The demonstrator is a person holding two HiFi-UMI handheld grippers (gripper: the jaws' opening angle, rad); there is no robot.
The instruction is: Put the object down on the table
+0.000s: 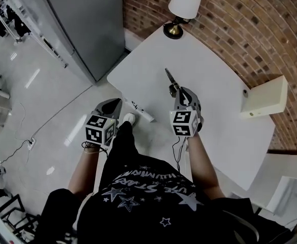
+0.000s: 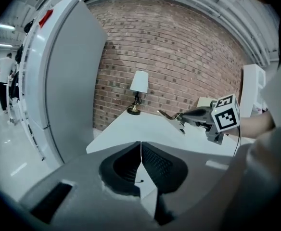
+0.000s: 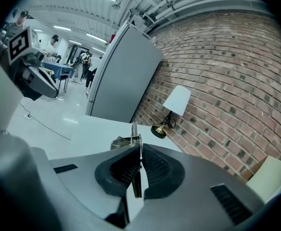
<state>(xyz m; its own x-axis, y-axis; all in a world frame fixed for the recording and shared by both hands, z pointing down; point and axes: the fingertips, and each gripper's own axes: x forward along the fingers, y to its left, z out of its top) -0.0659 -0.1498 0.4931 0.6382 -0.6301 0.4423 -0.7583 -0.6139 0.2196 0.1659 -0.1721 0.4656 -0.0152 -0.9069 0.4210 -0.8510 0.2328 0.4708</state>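
A slim metal tool (image 1: 170,78) sticks out forward from my right gripper (image 1: 180,93), which is shut on its rear end over the white table (image 1: 219,70). The left gripper view shows the tool (image 2: 172,119) held low over the tabletop, pointing toward the lamp; I cannot tell whether it touches. In the right gripper view its blade (image 3: 134,129) stands up between the closed pads (image 3: 148,163). My left gripper (image 1: 115,104) hangs beside the table's near left edge, its jaws (image 2: 140,150) shut with nothing in them.
A lamp (image 1: 181,9) with a white shade stands at the table's far corner. A beige box (image 1: 264,96) sits by the brick wall on the right. A white marker-like stick (image 1: 141,111) lies at the near edge. A grey cabinet (image 1: 82,24) stands on the left.
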